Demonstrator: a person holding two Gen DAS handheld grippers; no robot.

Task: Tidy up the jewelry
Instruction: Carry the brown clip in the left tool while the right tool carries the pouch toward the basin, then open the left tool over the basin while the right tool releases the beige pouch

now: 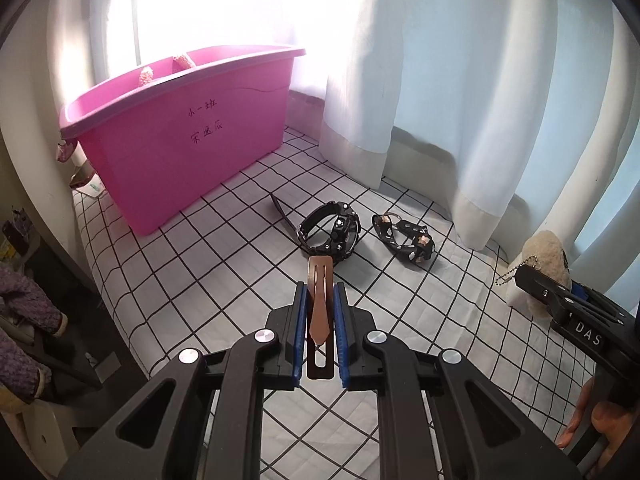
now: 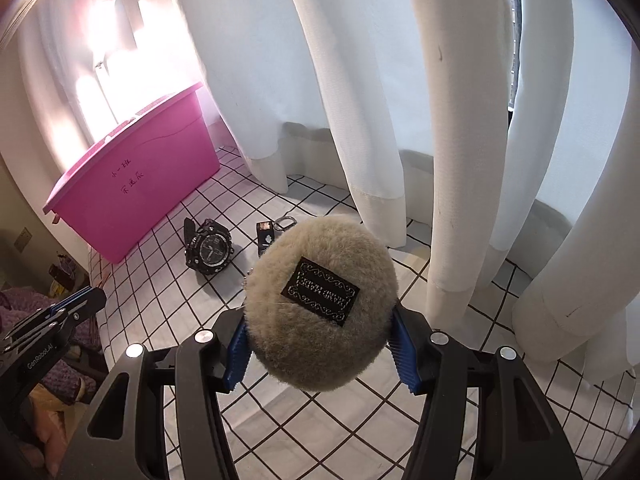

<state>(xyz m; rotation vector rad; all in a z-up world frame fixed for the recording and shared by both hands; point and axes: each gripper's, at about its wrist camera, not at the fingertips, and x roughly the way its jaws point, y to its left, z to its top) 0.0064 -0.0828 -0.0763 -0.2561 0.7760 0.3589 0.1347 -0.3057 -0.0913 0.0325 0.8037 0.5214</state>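
Hair clip [image 1: 319,312] pinched in left tool [image 1: 320,300]; right tool [image 2: 320,344] squeezes pompom [image 2: 320,304].

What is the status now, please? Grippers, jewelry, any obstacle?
Left gripper shut on brown hair clip. Right gripper shut on fluffy pouch. Black watch and bracelet on checked cloth, pink bin beyond. No obstacle seen.

The left gripper [image 1: 320,312] is pinching a brown hair clip [image 1: 319,312] over the checked cloth [image 1: 208,256]. A black watch [image 1: 332,232] is lying at twelve o'clock, a pink bin [image 1: 180,140] sitting at ten.
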